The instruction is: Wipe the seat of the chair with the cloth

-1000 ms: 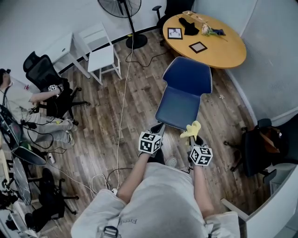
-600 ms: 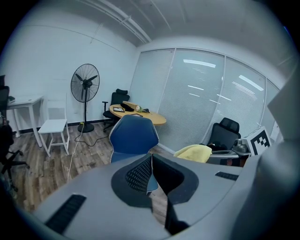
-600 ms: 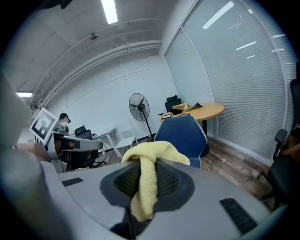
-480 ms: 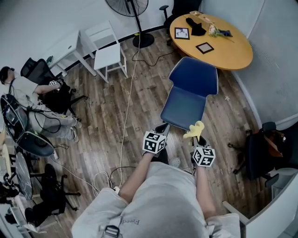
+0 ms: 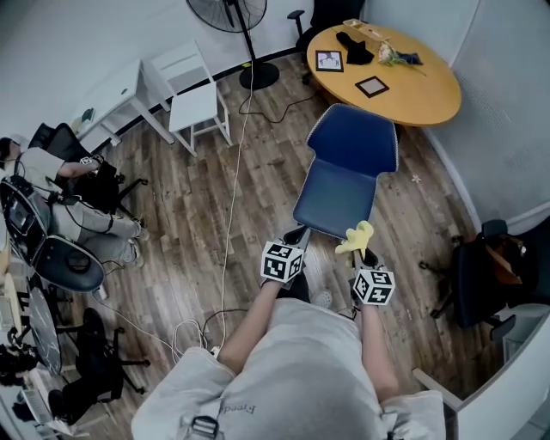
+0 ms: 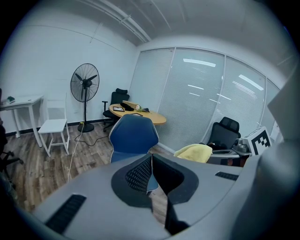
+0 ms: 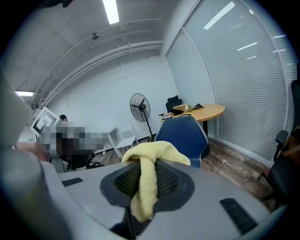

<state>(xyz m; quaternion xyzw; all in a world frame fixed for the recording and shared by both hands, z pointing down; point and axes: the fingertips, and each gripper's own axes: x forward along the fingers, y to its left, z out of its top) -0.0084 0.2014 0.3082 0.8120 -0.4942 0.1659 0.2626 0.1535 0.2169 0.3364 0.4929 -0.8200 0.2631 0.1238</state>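
The right gripper (image 7: 143,186) has its jaws clamped on a yellow cloth (image 7: 151,158). The cloth is pinched as a narrow strip between the ribbed pads, and the rest is bunched in a fold above them. The left gripper (image 6: 151,177) has its jaws closed together with nothing between them.

In the head view, the right gripper (image 5: 360,256) and left gripper (image 5: 290,237) are held side by side in front of the person. Both are near the front edge of the blue chair (image 5: 342,176). The cloth (image 5: 355,239) sticks up from the right gripper's tip just beside that front edge. It appears to hang in the air, clear of the upholstery. The seat (image 5: 333,203) is bare, with nothing lying on it. Its backrest rises on the far side, towards a round wooden table (image 5: 412,90).

Around the chair there is a wooden floor (image 5: 198,215), a white chair (image 5: 196,105), a standing fan (image 5: 225,12) and a black office chair (image 5: 481,271) to the right. A seated person (image 5: 41,165) is at the far left.

Judging from this, the task is still at its start. The cloth is in hand and has been brought to the chair, but no wiping shows. The cloth still has to be lowered onto the seat and swept across the whole of it.
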